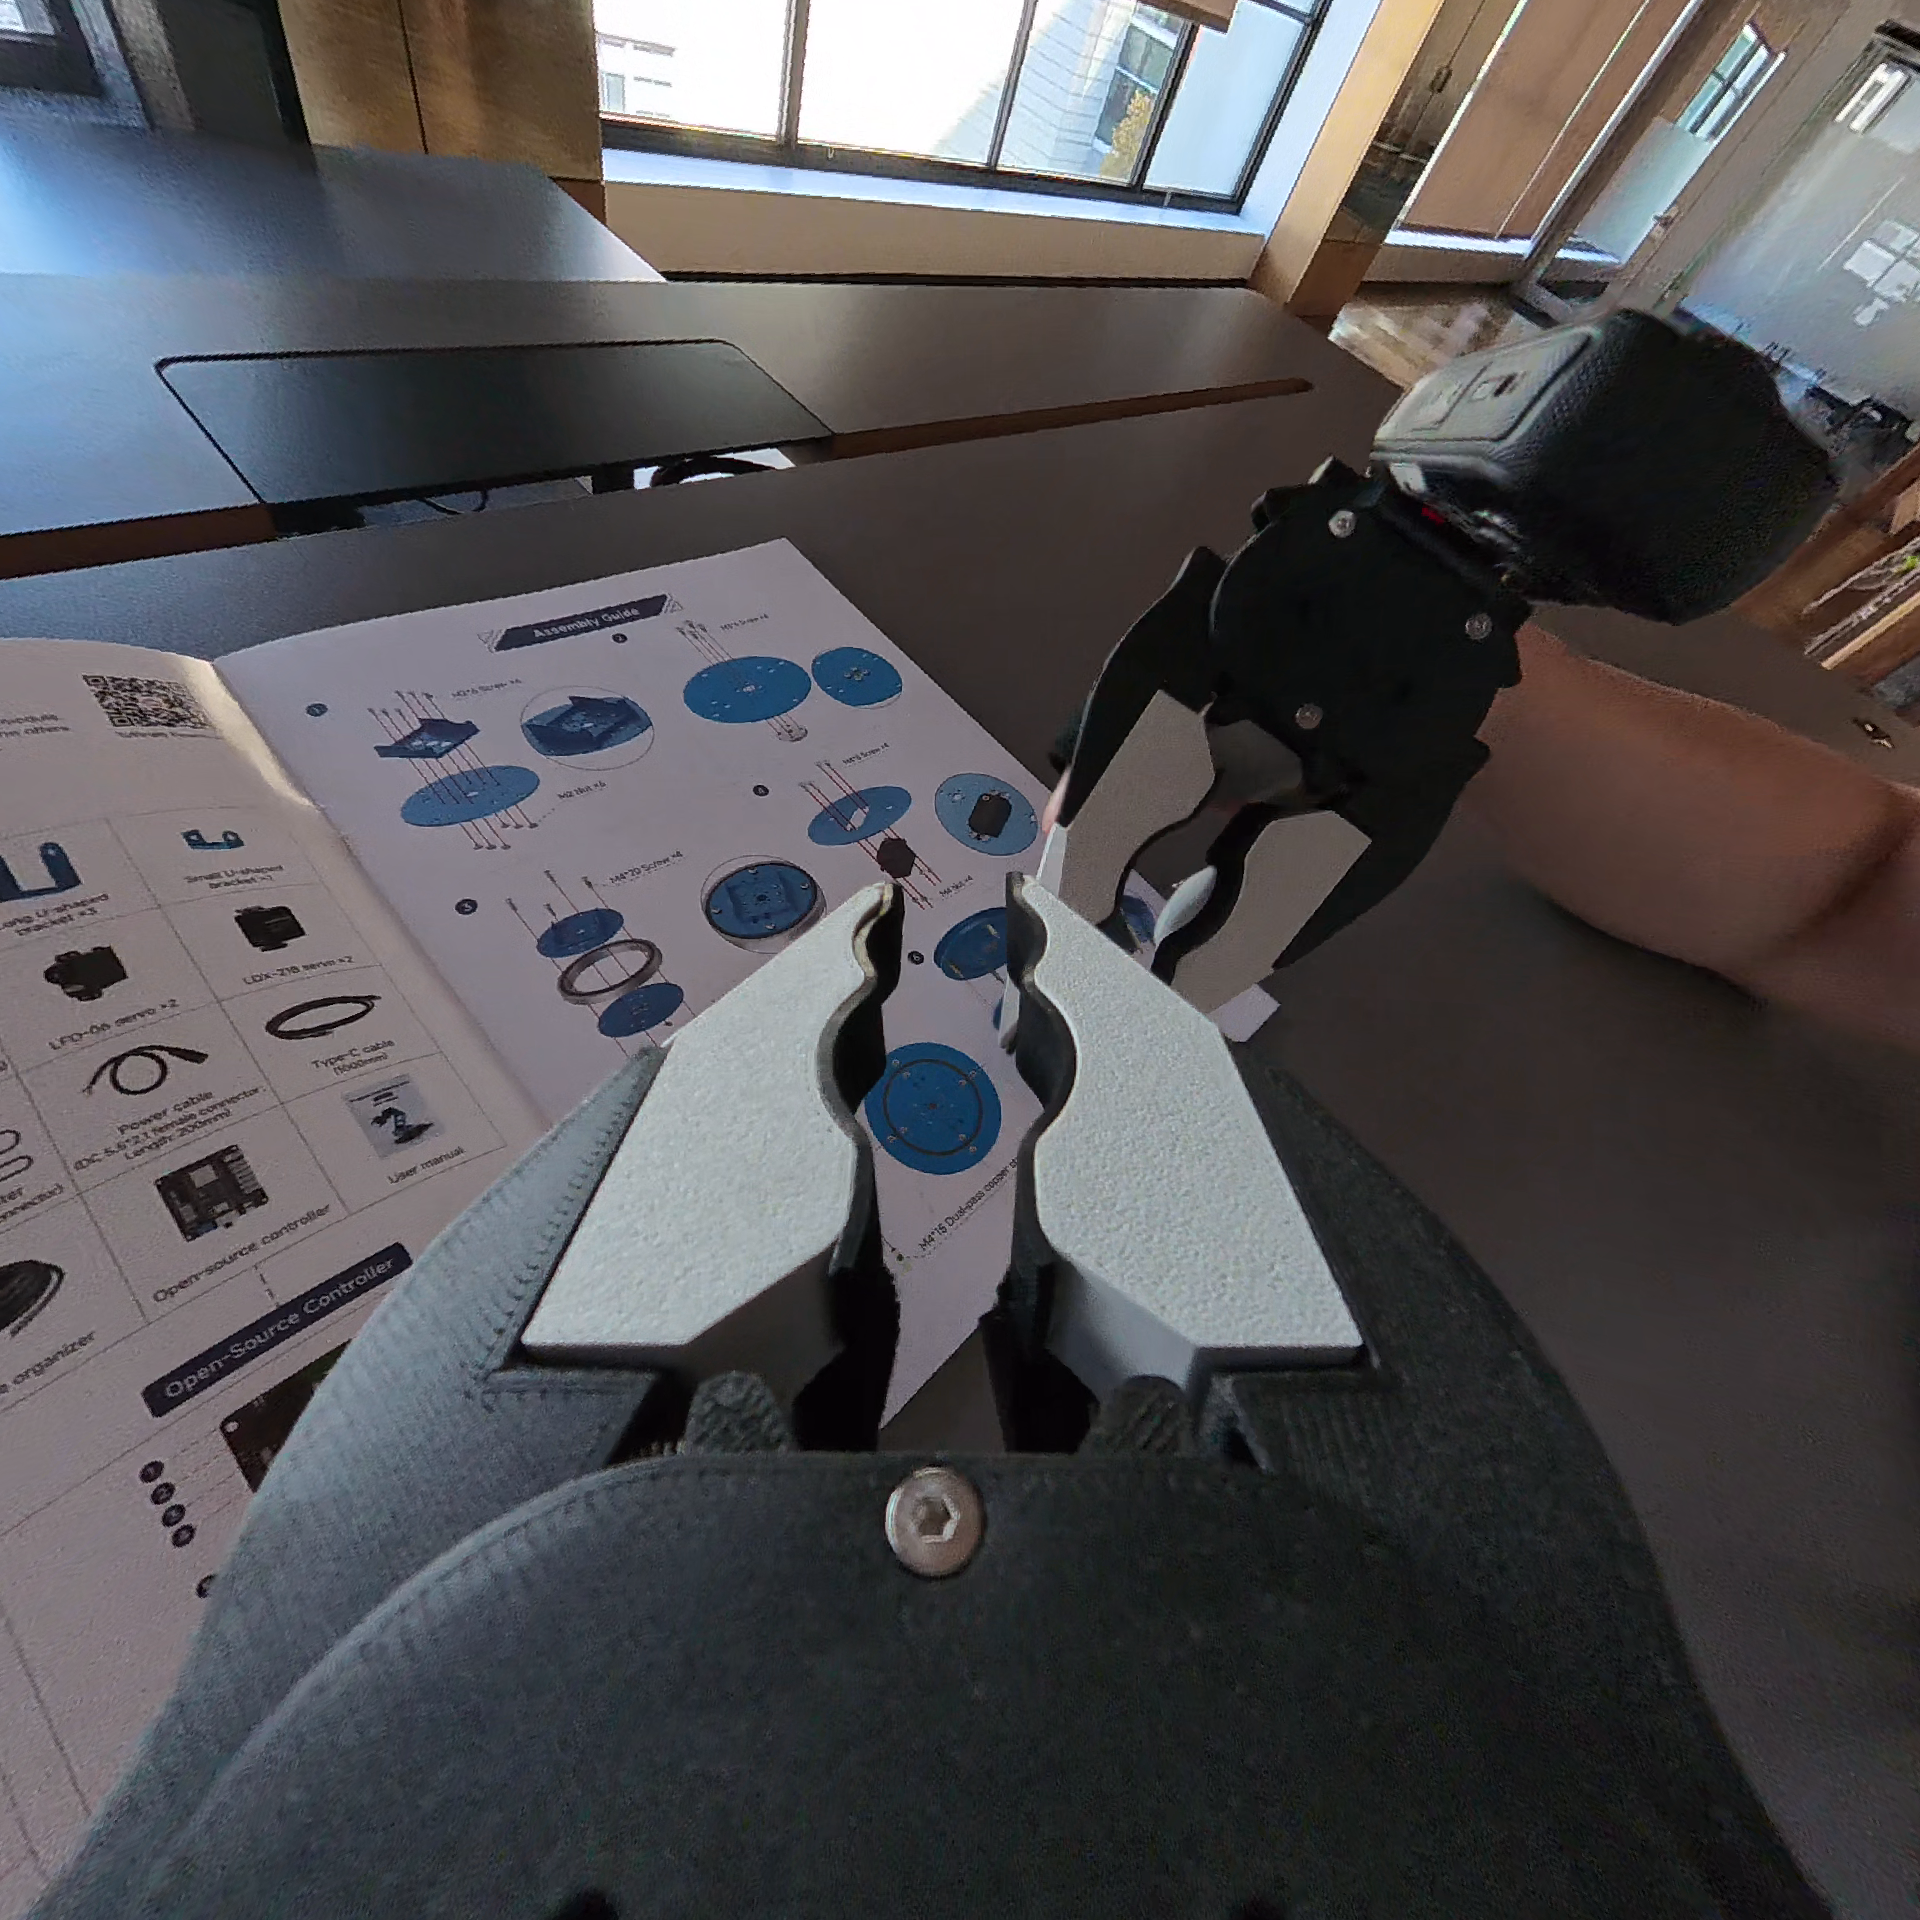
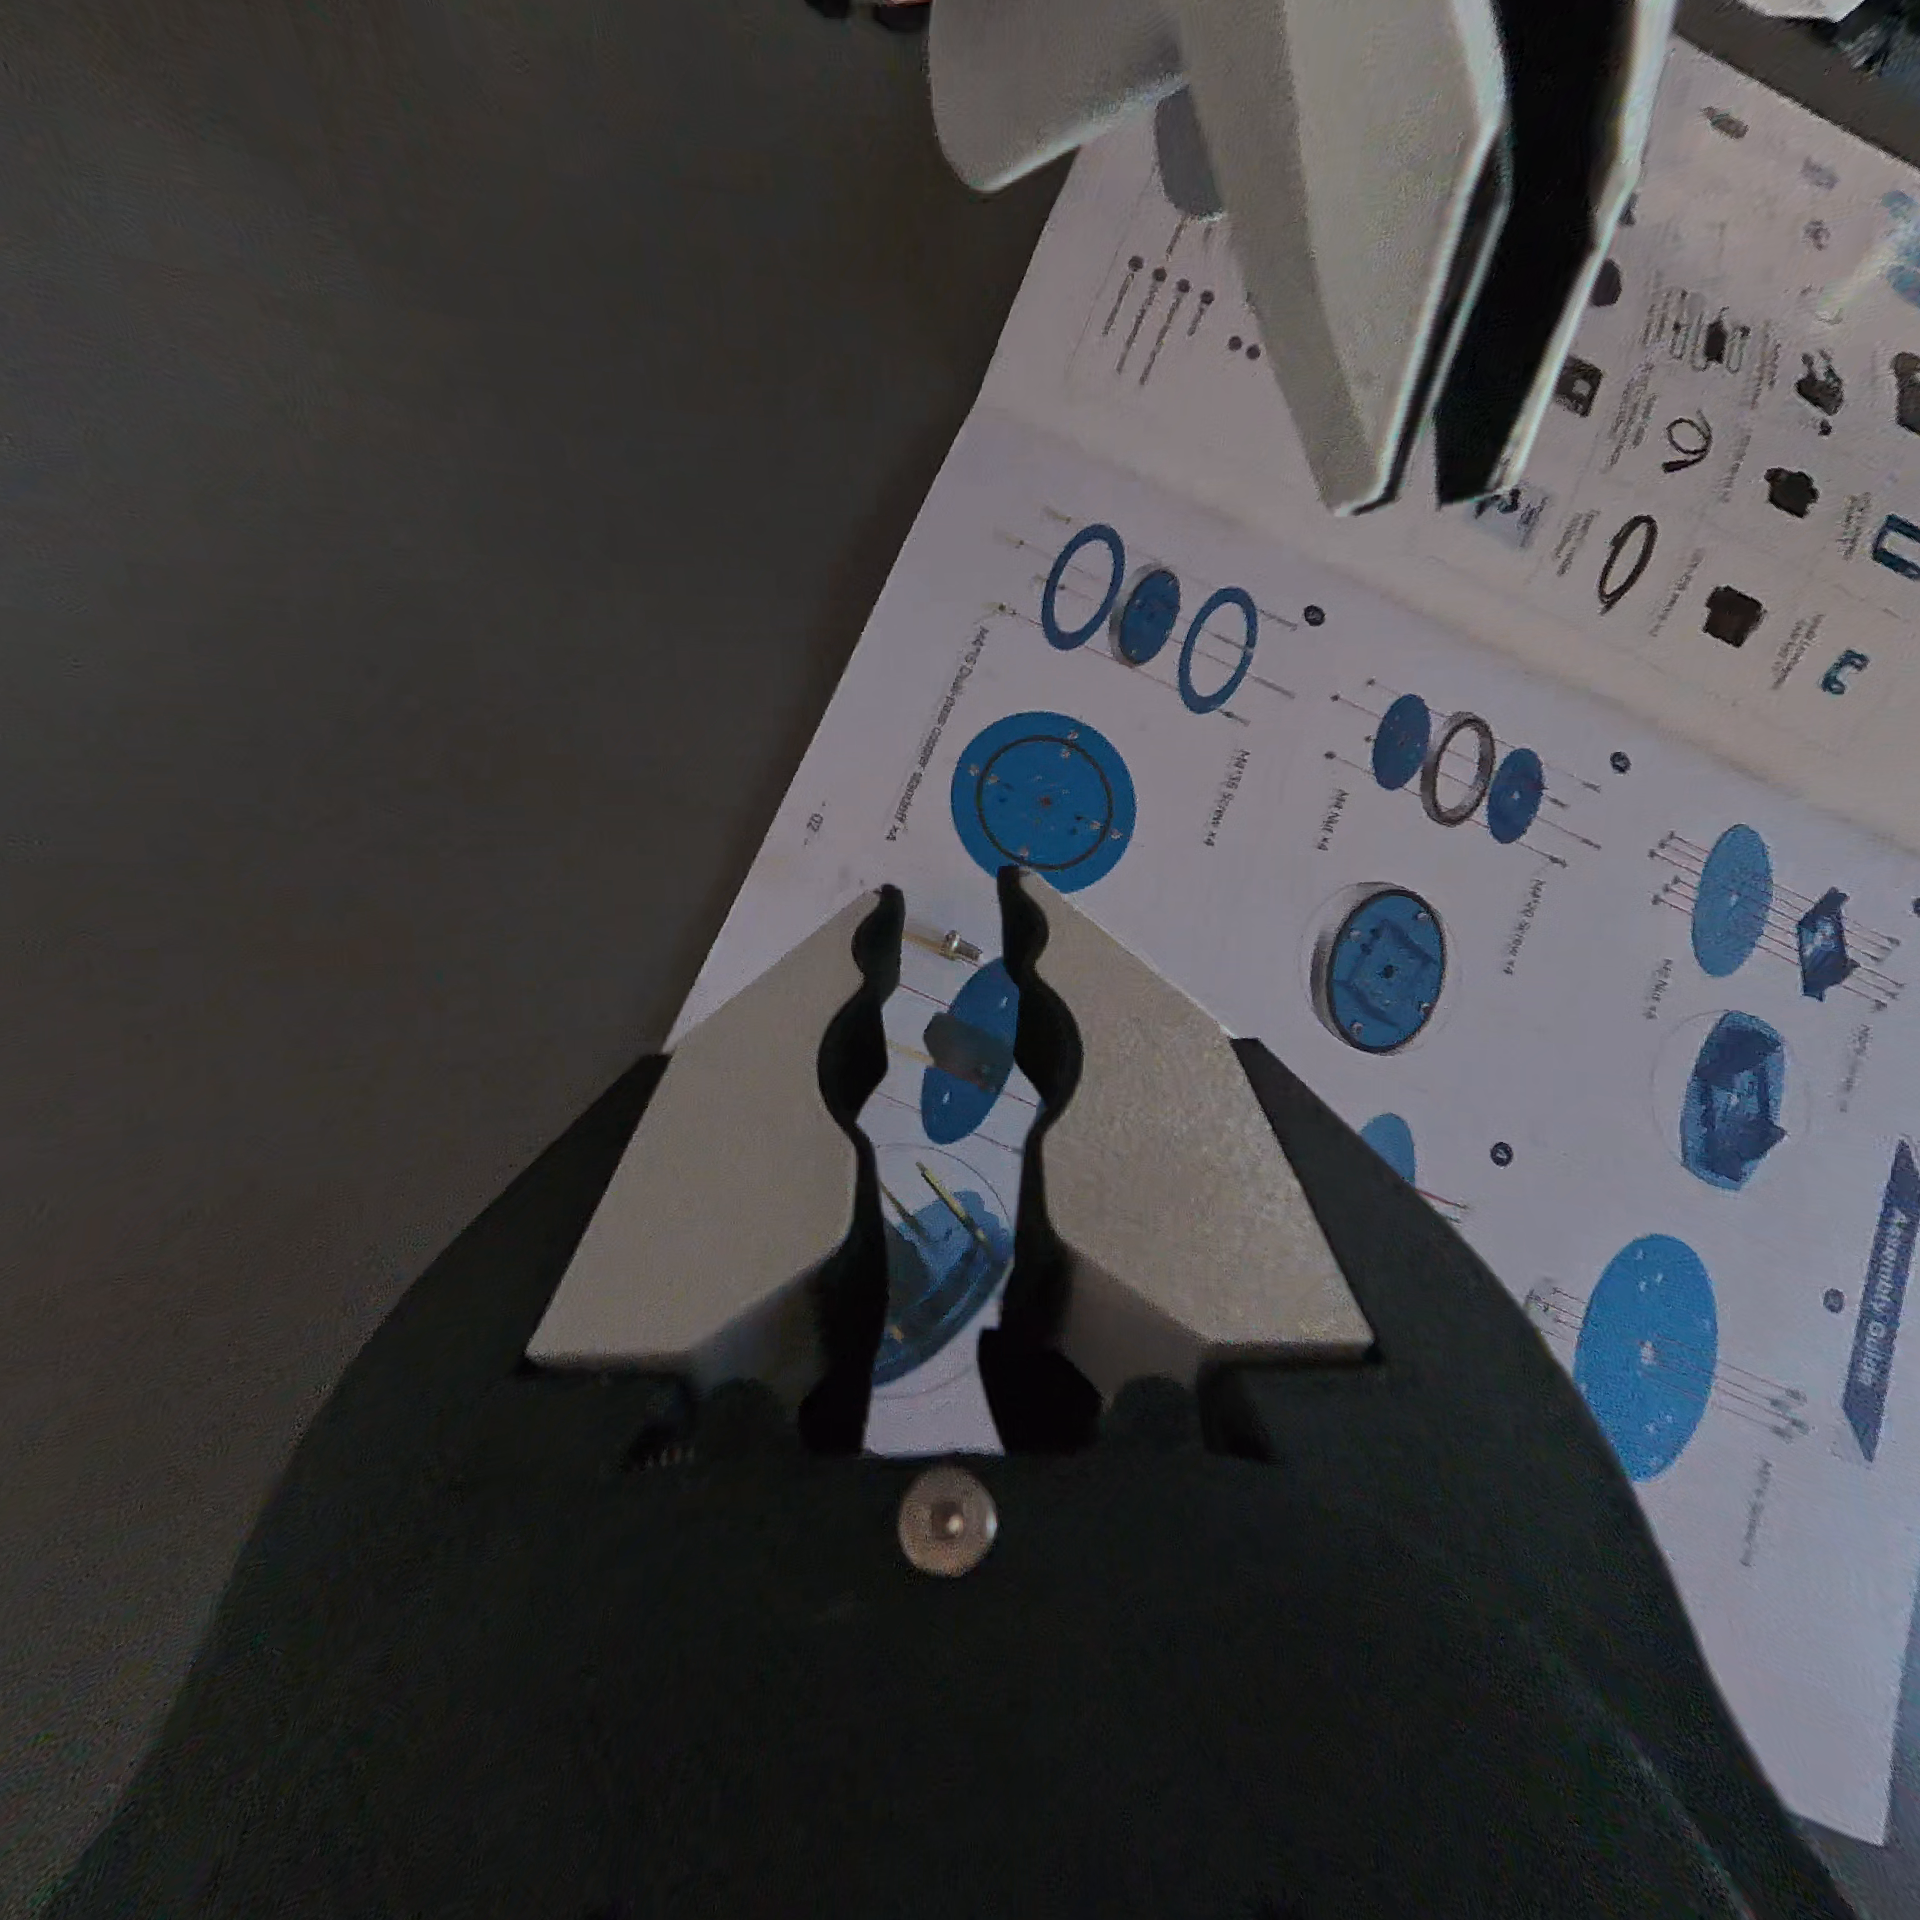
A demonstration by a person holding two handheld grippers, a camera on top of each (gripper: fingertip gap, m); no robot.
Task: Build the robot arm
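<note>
An open white booklet (image 1: 623, 831) with blue part diagrams lies flat on a dark grey table (image 1: 1455, 1247). My left gripper (image 1: 951, 894) hovers over the lower right page with its jaws a narrow gap apart and nothing between them. My right gripper (image 1: 1174, 935) points steeply down at that page's right corner. In the right wrist view my right gripper (image 2: 945, 883) is just above the booklet (image 2: 1247, 935) near its edge, jaws a narrow gap apart and empty. The left gripper (image 2: 1444, 488) shows blurred at the top of that view.
A person's bare forearm (image 1: 1714, 831) reaches in from the right behind the right gripper, which carries a black camera (image 1: 1590, 457). A second dark desk with a black mat (image 1: 468, 416) stands behind the table. Bare table (image 2: 364, 623) lies left of the booklet. Spacing between my two grippers at the tips: around 9 cm.
</note>
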